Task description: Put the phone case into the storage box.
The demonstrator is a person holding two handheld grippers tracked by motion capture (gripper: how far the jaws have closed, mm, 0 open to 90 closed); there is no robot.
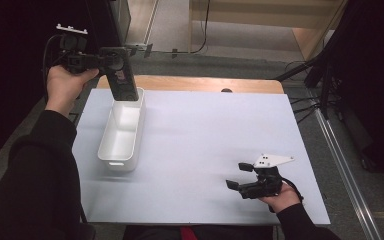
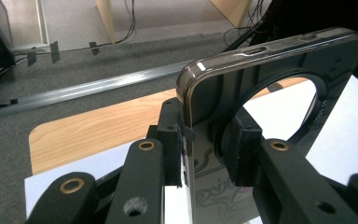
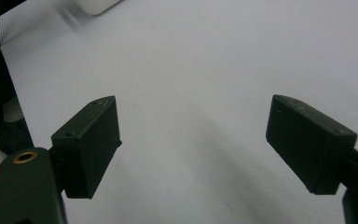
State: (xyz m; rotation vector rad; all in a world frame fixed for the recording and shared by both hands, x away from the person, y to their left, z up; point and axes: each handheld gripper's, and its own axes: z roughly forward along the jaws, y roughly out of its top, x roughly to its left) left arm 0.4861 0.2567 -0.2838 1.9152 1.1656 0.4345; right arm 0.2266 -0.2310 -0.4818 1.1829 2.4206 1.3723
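A dark, flat phone-like case point(image 1: 121, 76) with a big round hole in it hangs tilted over the far end of a white oblong bin point(image 1: 111, 161). My left gripper point(image 1: 111, 60) is shut on the case's upper part. In the left gripper view the case point(image 2: 261, 60) stands edge-on between the two pads point(image 2: 205, 144), which press on both of its faces. My right gripper point(image 1: 236, 175) rests low at the front right of the white table sheet point(image 1: 205, 135), jaws open. In the right gripper view nothing lies between its fingers point(image 3: 193, 140).
The bin has two compartments, and its inside looks bare. A wooden table edge point(image 1: 190, 84) shows beyond the sheet. Cables and a metal rail point(image 1: 345, 170) run along the floor at the right, and a dark stand point(image 1: 325, 65) rises at the back right.
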